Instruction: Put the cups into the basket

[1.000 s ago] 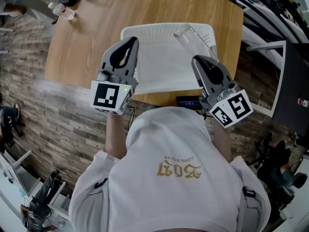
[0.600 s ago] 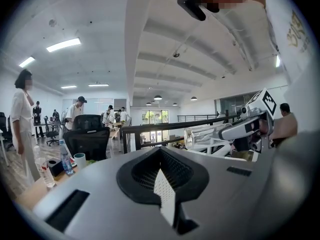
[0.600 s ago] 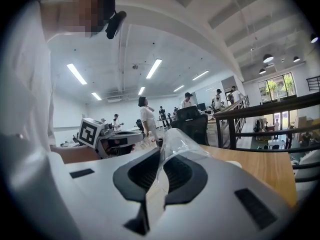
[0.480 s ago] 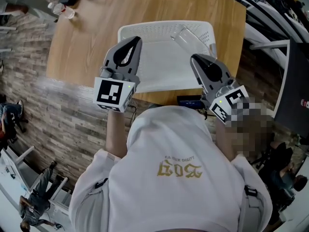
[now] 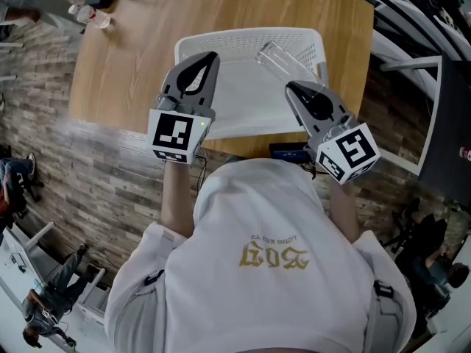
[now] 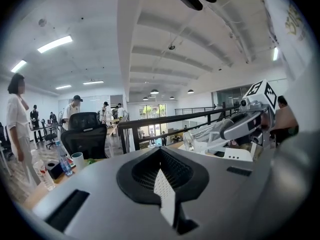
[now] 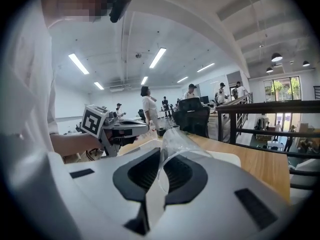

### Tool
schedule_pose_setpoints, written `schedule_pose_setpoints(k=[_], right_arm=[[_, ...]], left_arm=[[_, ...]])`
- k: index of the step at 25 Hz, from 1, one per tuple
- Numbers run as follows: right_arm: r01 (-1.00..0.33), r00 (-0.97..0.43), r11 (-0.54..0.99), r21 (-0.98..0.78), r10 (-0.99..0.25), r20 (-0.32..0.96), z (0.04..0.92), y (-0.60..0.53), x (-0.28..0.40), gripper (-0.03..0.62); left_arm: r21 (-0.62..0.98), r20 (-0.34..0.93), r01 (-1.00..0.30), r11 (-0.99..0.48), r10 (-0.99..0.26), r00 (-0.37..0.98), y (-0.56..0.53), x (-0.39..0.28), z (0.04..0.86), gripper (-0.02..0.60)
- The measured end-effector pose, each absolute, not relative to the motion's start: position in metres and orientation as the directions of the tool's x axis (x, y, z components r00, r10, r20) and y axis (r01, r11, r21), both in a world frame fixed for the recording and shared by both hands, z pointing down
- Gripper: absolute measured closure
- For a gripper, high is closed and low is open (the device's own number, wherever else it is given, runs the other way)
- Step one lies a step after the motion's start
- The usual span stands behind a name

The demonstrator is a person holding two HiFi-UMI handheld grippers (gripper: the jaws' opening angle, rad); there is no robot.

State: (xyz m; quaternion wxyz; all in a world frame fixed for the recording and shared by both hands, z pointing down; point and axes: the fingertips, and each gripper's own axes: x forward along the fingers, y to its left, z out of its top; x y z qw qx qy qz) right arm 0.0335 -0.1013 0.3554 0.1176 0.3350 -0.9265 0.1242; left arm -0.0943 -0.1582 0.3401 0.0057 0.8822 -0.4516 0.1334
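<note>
Head view: the white basket [image 5: 221, 44] sits at the bench's [image 5: 132, 65] near edge, toward the right corner. The person's shoulders cover part of that edge. The right gripper [image 5: 293, 87] has a clear cup [image 5: 280, 59] pinched in its jaws, held over the basket's far right corner. It's so see-through the outline is tough to trace. The left gripper [image 5: 208, 56] hangs over the basket's left side. There's plenty of bare bench to the left and beyond. Some bottles [image 5: 92, 15] at the far left corner are partly cut off.

Left gripper view: jaws pressed together, nothing in them. The right gripper shows off to the right, with the basket half hidden behind it.

Right gripper view: jaws clamped on the cup's wall, and the cup tilts away over the basket. To the right it's bare bench out to the edge.
</note>
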Motion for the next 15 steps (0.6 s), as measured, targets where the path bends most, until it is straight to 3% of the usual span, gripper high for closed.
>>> schedule_pose_setpoints(k=[15], right_arm=[[-0.622,-0.698,0.782,-0.03,-0.537,0.474,0.39,-0.104,0.018,0.568]], left_arm=[[-0.133,0.431,-0.69,-0.711,-0.669,0.606,-0.161,-0.071,0.388,0.574]])
